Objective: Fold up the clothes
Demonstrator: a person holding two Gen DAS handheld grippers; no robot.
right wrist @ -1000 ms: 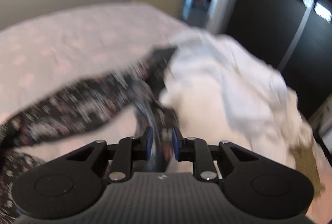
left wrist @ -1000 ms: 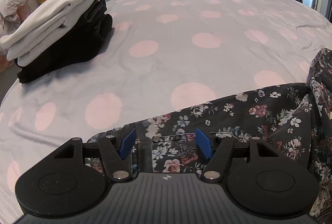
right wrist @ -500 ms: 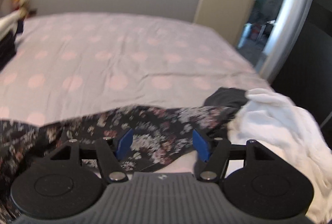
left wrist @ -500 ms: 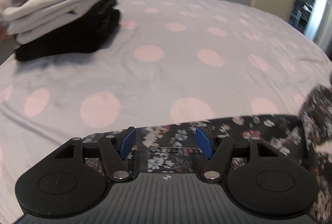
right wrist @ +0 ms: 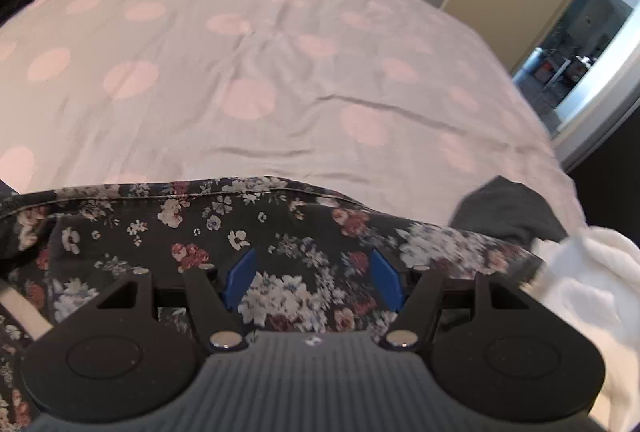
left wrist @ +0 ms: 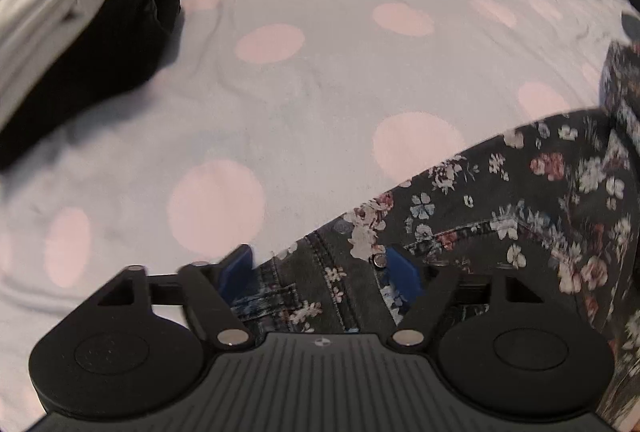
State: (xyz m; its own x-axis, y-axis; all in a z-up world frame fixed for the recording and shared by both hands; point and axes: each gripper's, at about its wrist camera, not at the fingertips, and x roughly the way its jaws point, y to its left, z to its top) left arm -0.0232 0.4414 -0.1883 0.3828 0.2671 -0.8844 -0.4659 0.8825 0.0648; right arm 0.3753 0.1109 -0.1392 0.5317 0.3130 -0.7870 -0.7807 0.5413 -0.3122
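Note:
Dark floral trousers [left wrist: 520, 192] lie spread on the bed near its front edge; they also show in the right wrist view [right wrist: 256, 228]. My left gripper [left wrist: 320, 270] is open, its blue pads either side of the waistband with its rivet and seams. My right gripper [right wrist: 312, 274] is open and hovers over a leg of the trousers, holding nothing.
A folded stack of white and black clothes [left wrist: 68, 40] sits at the far left of the polka-dot bedspread [left wrist: 320, 52]. A white fluffy garment [right wrist: 592, 292] and a dark grey piece [right wrist: 504, 208] lie at the right. A doorway [right wrist: 580, 52] opens beyond the bed.
My right gripper has let go of the trousers and opened, and its view has swung left from the white pile to the bed. The left gripper has shifted slightly and stays open.

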